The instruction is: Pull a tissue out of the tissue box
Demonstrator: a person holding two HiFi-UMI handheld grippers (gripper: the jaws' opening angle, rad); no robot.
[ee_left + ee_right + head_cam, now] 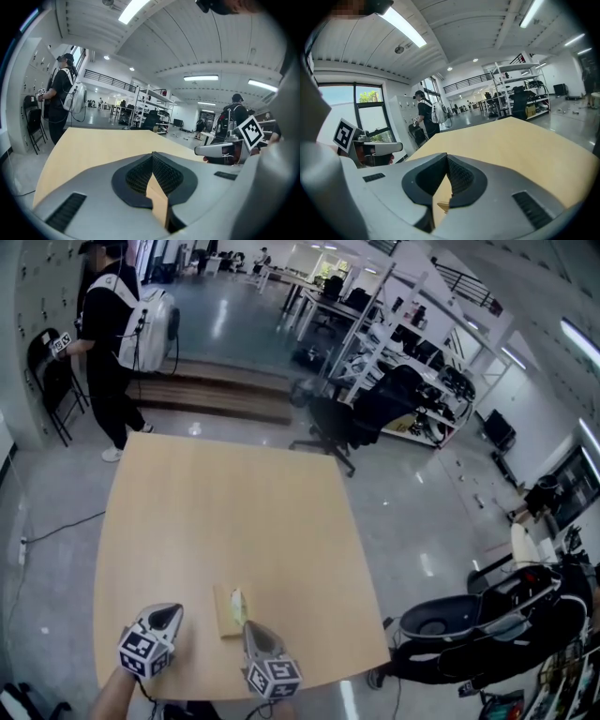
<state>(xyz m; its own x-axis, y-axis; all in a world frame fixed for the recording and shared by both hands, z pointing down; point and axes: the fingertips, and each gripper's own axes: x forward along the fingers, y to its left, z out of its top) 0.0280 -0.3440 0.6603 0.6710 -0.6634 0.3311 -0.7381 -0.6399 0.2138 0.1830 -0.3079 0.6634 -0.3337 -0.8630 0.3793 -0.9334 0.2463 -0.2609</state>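
A small tan tissue box point(228, 615) lies near the front edge of the light wooden table point(225, 512), with a pale tissue point(238, 600) sticking up from its top. My left gripper point(172, 612) hovers just left of the box, its jaws closed tip to tip point(152, 155) with nothing between them. My right gripper point(249, 625) sits right behind the box on its right side, also shut and empty point(446, 156). Each gripper shows in the other's view: the right gripper point(220, 149) and the left gripper point(379, 147). Both gripper views look out low across the tabletop.
A person with a white backpack point(117, 329) stands beyond the table's far left corner, next to a black folding chair point(52, 381). A black office chair point(330, 426) stands past the far right corner. Black equipment point(487, 629) sits on the floor right of the table.
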